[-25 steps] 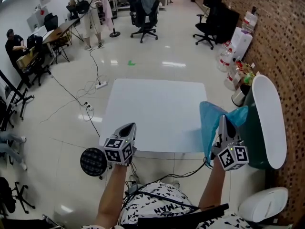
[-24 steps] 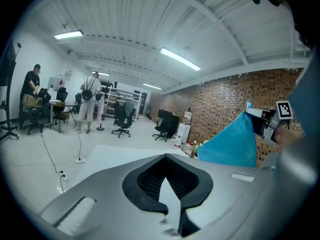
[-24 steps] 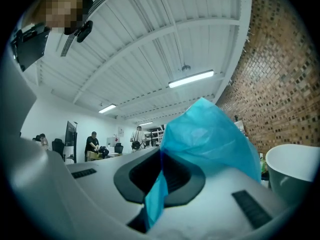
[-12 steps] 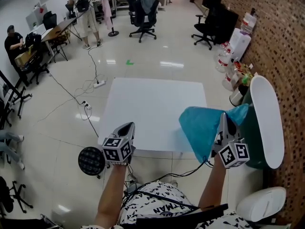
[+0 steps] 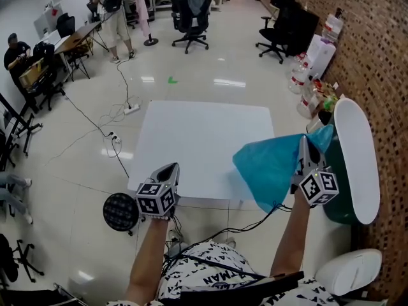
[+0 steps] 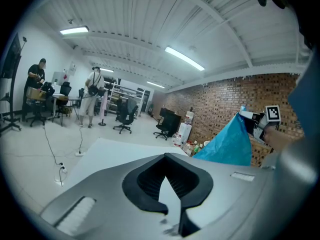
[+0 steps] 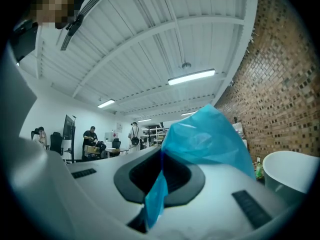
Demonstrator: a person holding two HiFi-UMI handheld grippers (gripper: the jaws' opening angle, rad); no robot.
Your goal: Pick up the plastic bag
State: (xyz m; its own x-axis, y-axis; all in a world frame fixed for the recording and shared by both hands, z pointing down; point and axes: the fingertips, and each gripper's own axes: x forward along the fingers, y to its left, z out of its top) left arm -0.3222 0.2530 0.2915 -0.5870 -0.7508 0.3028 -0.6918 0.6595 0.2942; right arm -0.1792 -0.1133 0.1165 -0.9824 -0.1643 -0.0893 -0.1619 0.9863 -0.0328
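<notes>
The plastic bag [image 5: 271,164] is thin and blue, and it hangs in the air over the right front corner of the white table [image 5: 204,132]. My right gripper [image 5: 305,146] is shut on the bag's upper edge. In the right gripper view a strip of the bag [image 7: 210,139] is pinched between the closed jaws of that gripper [image 7: 160,176]. My left gripper [image 5: 169,169] hovers at the table's front left edge, shut and with nothing in it. The left gripper view shows its jaws [image 6: 167,184] together, with the bag [image 6: 227,146] off to the right.
A dark green bin [image 5: 338,193] with a white oval lid [image 5: 357,158] stands just right of the bag, by the brick wall. A black round object [image 5: 120,211] sits on the floor at front left. Cables [image 5: 121,116], office chairs [image 5: 191,11] and people are farther back.
The bag has billowed out wide to the left over the table corner. My right gripper has risen slightly and shifted right. The left gripper has stayed put.
</notes>
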